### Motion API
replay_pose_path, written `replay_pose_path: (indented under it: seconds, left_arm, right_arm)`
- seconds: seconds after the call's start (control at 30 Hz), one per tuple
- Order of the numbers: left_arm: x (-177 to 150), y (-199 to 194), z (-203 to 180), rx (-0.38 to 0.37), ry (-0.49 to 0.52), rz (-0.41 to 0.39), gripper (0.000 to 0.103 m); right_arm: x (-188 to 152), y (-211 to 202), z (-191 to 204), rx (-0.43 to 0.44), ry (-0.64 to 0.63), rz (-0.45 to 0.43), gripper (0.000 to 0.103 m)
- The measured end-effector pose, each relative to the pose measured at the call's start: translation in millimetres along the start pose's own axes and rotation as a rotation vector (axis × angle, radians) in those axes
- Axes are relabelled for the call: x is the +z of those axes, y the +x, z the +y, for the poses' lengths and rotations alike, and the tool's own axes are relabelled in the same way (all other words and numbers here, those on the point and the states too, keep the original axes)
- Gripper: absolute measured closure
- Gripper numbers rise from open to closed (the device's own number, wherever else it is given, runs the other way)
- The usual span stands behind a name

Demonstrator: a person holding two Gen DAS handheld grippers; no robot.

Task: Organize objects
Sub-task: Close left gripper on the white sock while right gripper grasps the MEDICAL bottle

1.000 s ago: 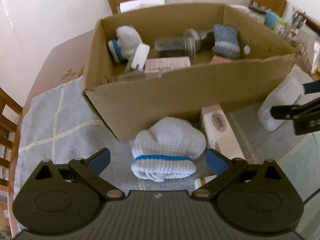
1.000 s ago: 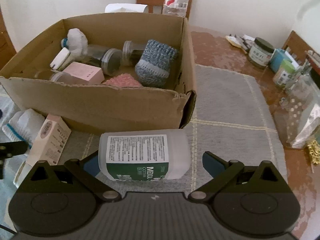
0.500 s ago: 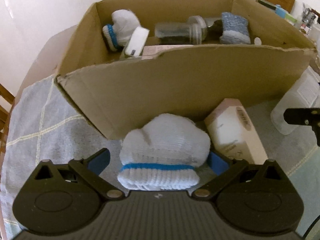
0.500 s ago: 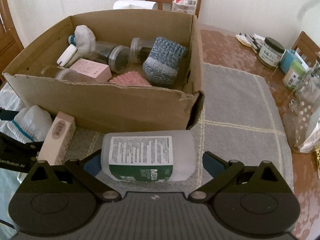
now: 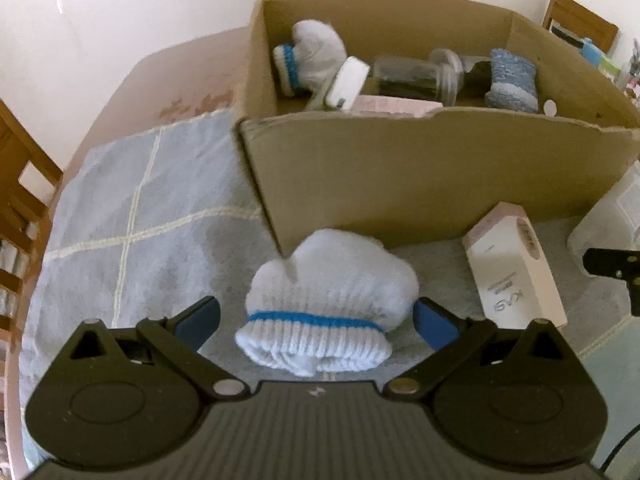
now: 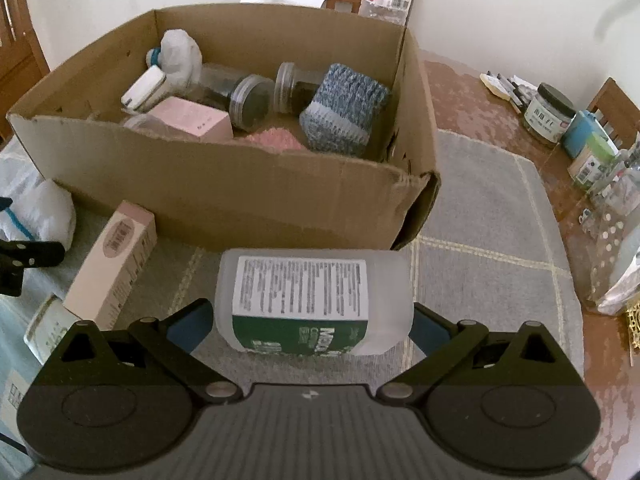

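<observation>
A white sock roll with a blue band [image 5: 326, 304] lies on the grey cloth in front of the cardboard box [image 5: 420, 176]. My left gripper [image 5: 316, 320] is open, its blue pads on either side of the sock. A translucent bottle with a white and green label [image 6: 312, 300] lies on its side before the box [image 6: 248, 196]. My right gripper [image 6: 310, 326] is open around the bottle, pads close to its sides. A pink-white carton [image 5: 514, 268] lies between the sock and the bottle; it also shows in the right wrist view [image 6: 112, 264].
The box holds another white sock [image 5: 308, 56], clear jars [image 6: 248, 100], a blue knitted sock [image 6: 344, 112] and a pink box [image 6: 192, 120]. Jars and clutter [image 6: 560, 120] stand at the table's right. Wooden chairs [image 5: 24, 184] surround the table.
The left gripper moved forward around the white sock and shifted left. The right gripper rose slightly, with the bottle still between its open fingers.
</observation>
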State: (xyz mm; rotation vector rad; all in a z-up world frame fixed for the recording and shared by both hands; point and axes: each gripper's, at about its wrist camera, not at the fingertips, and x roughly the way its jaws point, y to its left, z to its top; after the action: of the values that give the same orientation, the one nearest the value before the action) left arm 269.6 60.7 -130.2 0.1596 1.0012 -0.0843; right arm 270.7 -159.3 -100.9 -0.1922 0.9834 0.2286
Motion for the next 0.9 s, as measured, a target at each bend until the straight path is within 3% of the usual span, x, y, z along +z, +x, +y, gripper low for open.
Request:
replay_pose_path:
  seconds: [0.43,0.63,0.9]
  left_arm:
    - [2.4,7.8,-18.9,0.032,-0.036,0.002,0.011]
    - [2.3,6.8,-19.9,0.032,-0.033,0.010,0.015]
    - [2.7,0.9,-19.3,0.012,-0.022,0.015,0.023]
  right_arm:
    - [2.2,6.1,0.3,0.043,-0.039,-0.015,0.000]
    - [5.0,6.6,-0.1,0.038,-0.039,-0.010,0.015]
    - [7.7,1.2,-4.2,0.063,-0.072,0.003,0.016]
